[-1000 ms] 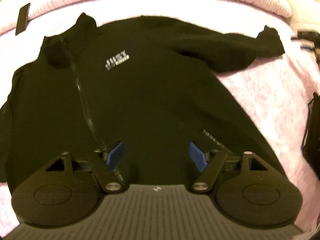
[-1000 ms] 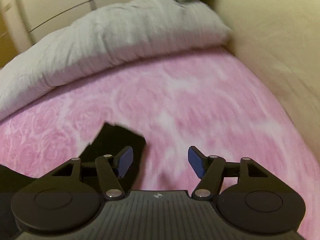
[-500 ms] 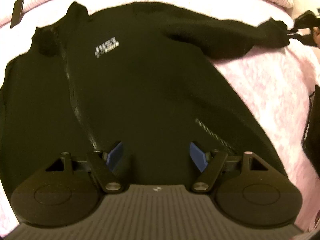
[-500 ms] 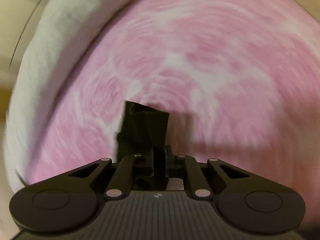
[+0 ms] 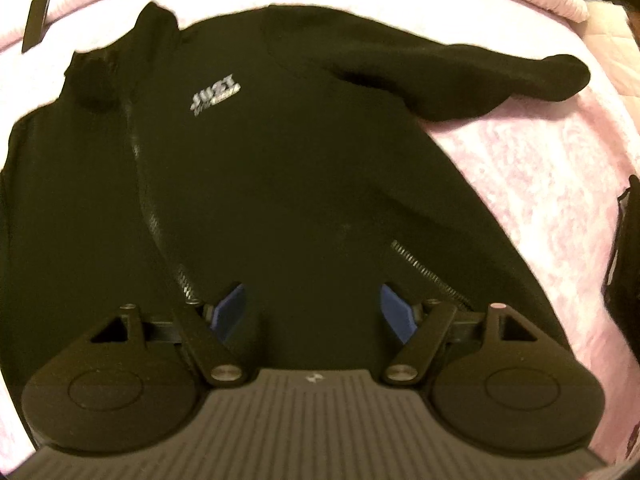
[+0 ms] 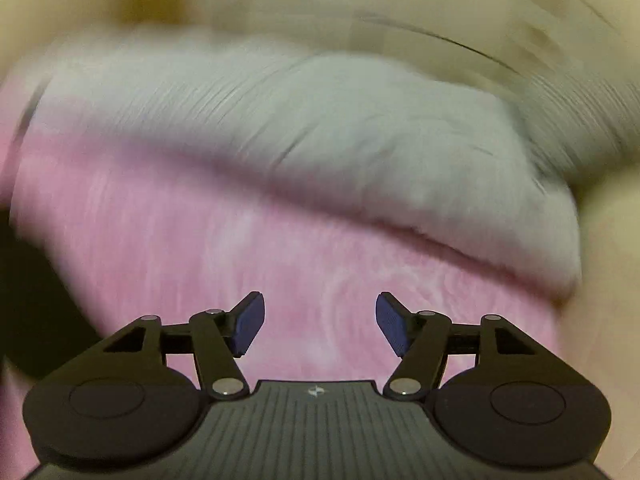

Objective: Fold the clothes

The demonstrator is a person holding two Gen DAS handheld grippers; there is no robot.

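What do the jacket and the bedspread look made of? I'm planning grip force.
The jacket: thick, matte black, probably fleece, with soft rounded edges and a toothed zip. The bedspread: pink, mottled and plush-looking, possibly a textured knit or fleece; blur hides the weave.

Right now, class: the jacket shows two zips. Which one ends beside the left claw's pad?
The long front zip: it runs from the collar down to the pad of the left claw. The short pocket zip slants towards the other pad.
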